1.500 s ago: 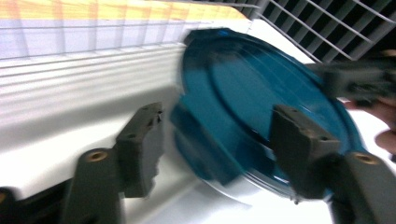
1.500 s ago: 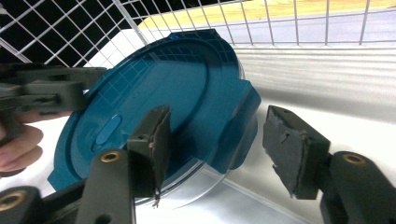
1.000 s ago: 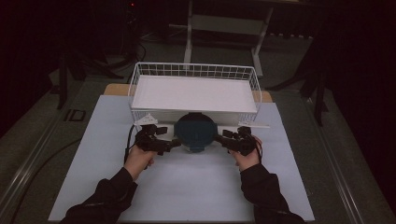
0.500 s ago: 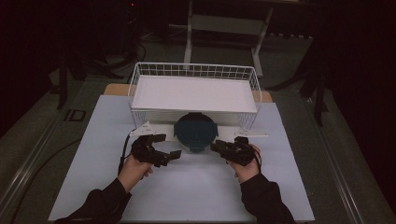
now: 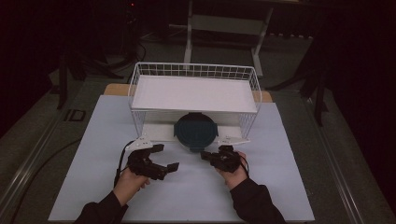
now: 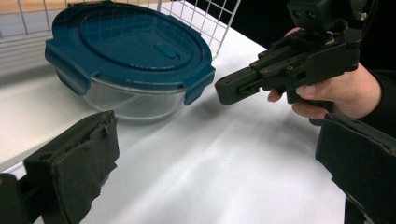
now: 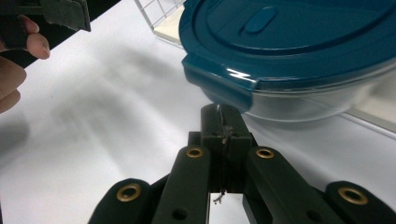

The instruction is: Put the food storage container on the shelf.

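1. Now the left gripper [image 5: 162, 157] has pulled back from the glass bowl [image 5: 196, 132] toward the person. Its jaws are spread wide and hold nothing.
2. The bowl, with its blue lid [image 6: 128, 44], sits where it was, half under the white wire rack [image 5: 194, 93].
3. The right gripper [image 5: 208, 155] has moved back too. Its jaws are pressed together, just beside the lid's clip [image 7: 218, 85].

Clear glass container [image 6: 126, 100], glossy teal plastic lid [image 6: 128, 44], white wire rack [image 5: 194, 72].
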Demonstrator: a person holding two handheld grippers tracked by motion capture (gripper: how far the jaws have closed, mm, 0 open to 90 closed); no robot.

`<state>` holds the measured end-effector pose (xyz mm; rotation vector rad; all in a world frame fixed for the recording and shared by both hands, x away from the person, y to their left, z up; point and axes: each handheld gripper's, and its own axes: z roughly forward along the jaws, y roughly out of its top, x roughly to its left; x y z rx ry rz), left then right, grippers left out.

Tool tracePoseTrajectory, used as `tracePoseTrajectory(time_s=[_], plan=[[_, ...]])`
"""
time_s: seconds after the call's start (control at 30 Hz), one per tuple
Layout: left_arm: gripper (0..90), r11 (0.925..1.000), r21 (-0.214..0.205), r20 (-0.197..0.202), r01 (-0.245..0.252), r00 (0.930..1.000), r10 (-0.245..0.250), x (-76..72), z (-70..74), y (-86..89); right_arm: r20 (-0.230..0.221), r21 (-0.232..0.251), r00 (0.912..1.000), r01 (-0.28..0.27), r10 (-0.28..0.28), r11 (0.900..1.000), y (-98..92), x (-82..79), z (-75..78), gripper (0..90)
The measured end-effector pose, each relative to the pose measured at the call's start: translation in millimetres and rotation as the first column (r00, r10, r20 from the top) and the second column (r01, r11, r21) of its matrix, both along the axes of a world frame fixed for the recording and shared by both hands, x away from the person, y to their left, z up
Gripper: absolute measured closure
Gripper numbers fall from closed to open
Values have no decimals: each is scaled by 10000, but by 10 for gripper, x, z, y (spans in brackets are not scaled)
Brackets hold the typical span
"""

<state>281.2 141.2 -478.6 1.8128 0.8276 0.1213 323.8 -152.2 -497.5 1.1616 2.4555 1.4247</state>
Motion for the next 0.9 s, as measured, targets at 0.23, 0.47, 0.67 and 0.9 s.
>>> tracePoseTrajectory(time_s=[0.23,0.47,0.67,0.9], plan=[[0,9998,222,94,-14,10000,12,-7,-70,-13,-100,-194,9999,-84,82,9998,108,65,-55,899],[0,9994,331,240,-64,9997,56,-18,-107,-24,-118,-333,9999,-77,73,9994,158,122,-91,898],[0,9993,351,407,-113,9991,99,-30,-118,-27,-89,-295,9999,61,-63,9995,191,201,-92,898],[0,9990,440,456,-43,9990,23,-34,-136,-36,138,-305,9994,322,-318,9990,213,294,-102,898]])
